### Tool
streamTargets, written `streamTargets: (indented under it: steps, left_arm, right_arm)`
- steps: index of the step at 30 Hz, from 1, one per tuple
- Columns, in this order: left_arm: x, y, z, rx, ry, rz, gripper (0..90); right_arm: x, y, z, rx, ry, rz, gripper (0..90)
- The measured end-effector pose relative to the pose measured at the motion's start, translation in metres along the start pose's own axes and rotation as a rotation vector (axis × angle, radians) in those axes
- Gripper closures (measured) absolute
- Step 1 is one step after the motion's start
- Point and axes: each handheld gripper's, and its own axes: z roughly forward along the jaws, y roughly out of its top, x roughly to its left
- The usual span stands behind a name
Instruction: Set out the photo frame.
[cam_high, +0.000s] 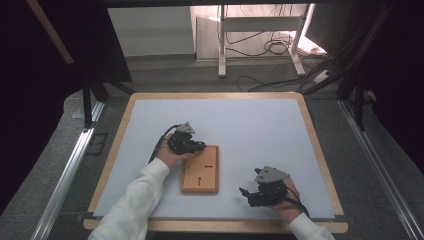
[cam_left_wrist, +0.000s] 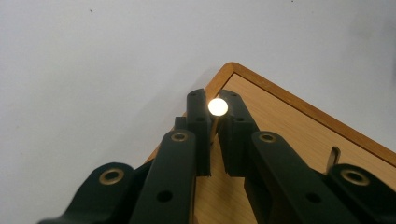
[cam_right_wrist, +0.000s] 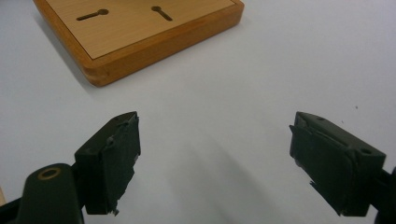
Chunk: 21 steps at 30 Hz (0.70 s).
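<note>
High view: wooden board (cam_high: 200, 170) lies flat on the white mat (cam_high: 240, 125) covering the counter (cam_high: 320, 150), toward the near edge, left of centre. Left hand-held gripper (cam_high: 192, 146) sits at the board's far left corner; right hand-held gripper (cam_high: 248, 195) is off to the board's right over bare mat, apart from the board. From up there you can't tell what the left one has between its pads. The left gripper view settles it: jaws drawn in narrow, pads (cam_left_wrist: 198, 121) clamped on a thin peg (cam_left_wrist: 217, 107) with a pale round top, standing over the board (cam_left_wrist: 289, 126) near its rounded corner (cam_left_wrist: 231, 67). A small dark upright piece (cam_left_wrist: 333, 156) stands on the board further along, partly hidden behind the jaw link, can't tell what it is. The right gripper view adds the board's (cam_right_wrist: 140, 28) side profile: raised darker rim, lighter inset face, two keyhole-shaped slots (cam_right_wrist: 93, 14) cut in it. The high view shows slots too, only as small dark marks. Right hand-held gripper (cam_right_wrist: 215, 168) stands wide, nothing between the pads (cam_right_wrist: 116, 158), just white mat under the gap, board ahead and well clear of the tips. White sleeves (cam_high: 135, 200) on both forearms, cables trailing from each gripper.
</note>
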Motion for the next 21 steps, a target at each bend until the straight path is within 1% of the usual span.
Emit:
streamTargets:
  steps: [3,5,8,10,14,16,17,21]
  left_arm:
    - [0.002,0.001,0.0,0.008,-0.011,-0.014,83.5]
    - [0.003,0.002,0.0,0.015,-0.018,-0.018,83.5]
    - [0.006,0.002,0.0,0.022,-0.033,-0.032,83.2]
    - [0.007,0.003,0.0,0.019,-0.044,-0.047,83.2]
    - [0.01,0.005,0.0,0.033,-0.054,-0.047,83.3]
    - [0.01,0.005,0.0,0.03,-0.059,-0.058,83.3]
    - [0.011,0.005,0.0,0.035,-0.061,-0.055,83.3]
    - [0.012,0.006,0.001,0.037,-0.067,-0.065,83.2]
  right_arm:
    - [0.012,0.007,0.005,0.005,-0.013,-0.057,14.3]
    - [0.019,0.01,0.008,0.003,-0.011,-0.078,13.4]
    - [0.029,0.016,0.013,0.001,-0.016,-0.123,12.3]
    - [0.036,0.02,0.017,0.0,-0.02,-0.15,11.6]
    - [0.046,0.026,0.027,0.004,-0.015,-0.192,10.6]
    - [0.051,0.029,0.032,0.009,-0.018,-0.215,10.3]
    - [0.053,0.03,0.035,0.011,-0.019,-0.224,10.1]
    - [0.06,0.037,0.046,0.013,-0.025,-0.258,9.8]
